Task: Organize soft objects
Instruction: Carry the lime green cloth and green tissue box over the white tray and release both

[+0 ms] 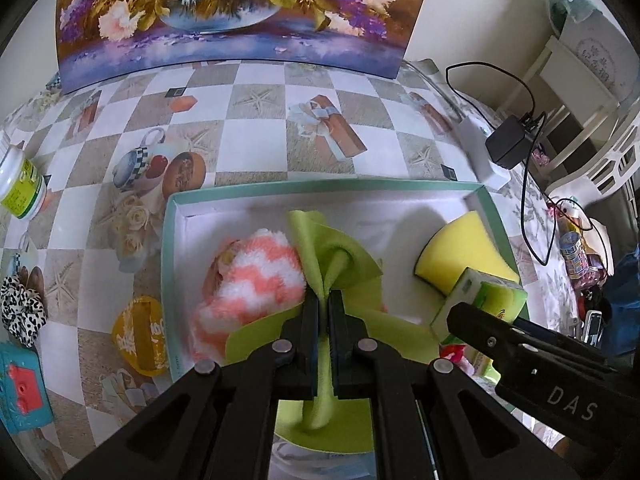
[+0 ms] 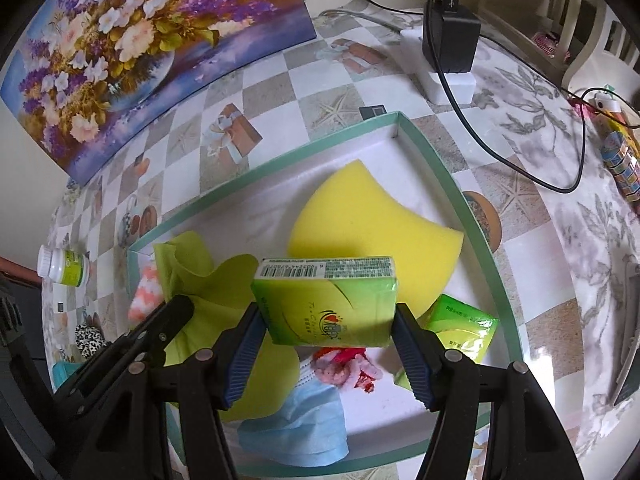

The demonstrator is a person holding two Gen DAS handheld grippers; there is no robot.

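Soft objects: most of them lie already inside the shallow white tray with a green rim (image 2: 460,184), which sits on the checkered tablecloth (image 1: 256,148).
Left gripper (image 1: 324,300): its jaws are clenched on a pinch of the lime-green cloth (image 1: 340,256); the fabric bunches up between the fingers and spreads over the tray floor, so I judge it is being lowered in.
Right gripper (image 2: 326,320): its blue-padded fingers (image 2: 244,344) press the two short sides of a green tissue pack (image 2: 328,304), held above the tray; a side grip suits a soft pack because it gives a little.
Already in tray: a yellow sponge (image 2: 376,224) in the far right corner, a second tissue pack (image 2: 460,328) just beside it, a pink-and-white fuzzy item (image 1: 252,276) touching the cloth, a blue face mask (image 2: 304,428) and a pink fluffy thing (image 2: 344,368) at the near edge.
Still outside: a leopard-print scrunchie (image 1: 20,304) on the left of the table; it looks soft, so I think it waits for its turn.
Not for sorting, in my judgement: a white bottle with green label (image 1: 20,184) and a black charger (image 2: 452,40) in a white power strip.
Writing: "DAS" is printed on the right gripper's arm in the left view. The held pack has a barcode strip and small print, too small to read.
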